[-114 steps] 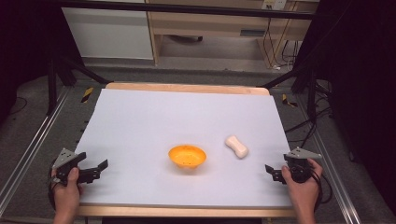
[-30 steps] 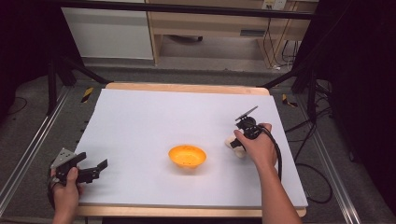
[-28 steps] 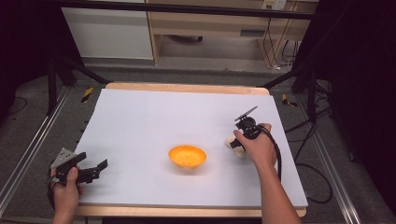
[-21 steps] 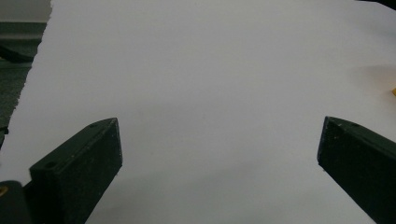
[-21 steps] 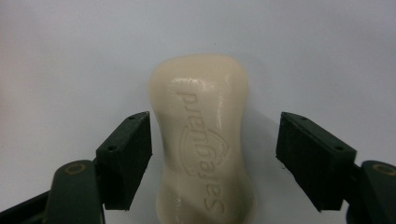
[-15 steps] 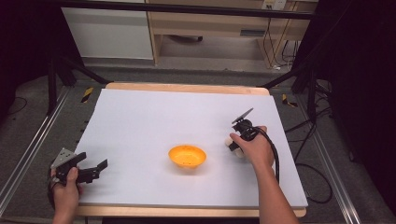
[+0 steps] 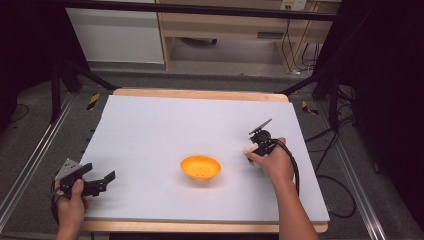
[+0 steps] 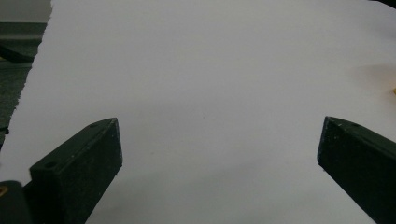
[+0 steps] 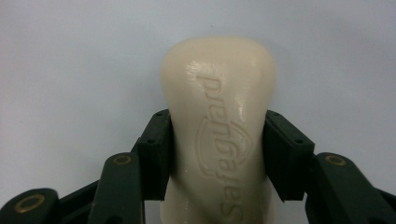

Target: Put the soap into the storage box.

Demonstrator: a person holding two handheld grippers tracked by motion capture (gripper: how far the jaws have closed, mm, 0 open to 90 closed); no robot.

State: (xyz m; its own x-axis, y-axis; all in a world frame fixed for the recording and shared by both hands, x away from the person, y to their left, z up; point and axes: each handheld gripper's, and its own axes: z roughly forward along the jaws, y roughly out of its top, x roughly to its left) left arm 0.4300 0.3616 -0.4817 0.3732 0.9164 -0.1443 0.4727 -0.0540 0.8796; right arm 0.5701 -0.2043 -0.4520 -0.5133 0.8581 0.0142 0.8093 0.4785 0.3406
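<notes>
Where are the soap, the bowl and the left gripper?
soap (image 9: 219, 121), right gripper view, embossed top face.
bowl (image 7: 200, 167), high view, inside.
left gripper (image 7: 100, 181), high view, between its open jaws.

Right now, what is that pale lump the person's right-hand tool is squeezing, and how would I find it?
Start at the white table and find the orange bowl near its middle. Just to the right of it, the person's right tool is shut on a bar of soap lying on the tabletop. It is cream-coloured and waisted with raised lettering on top, unlike the round, bright bowl.
</notes>
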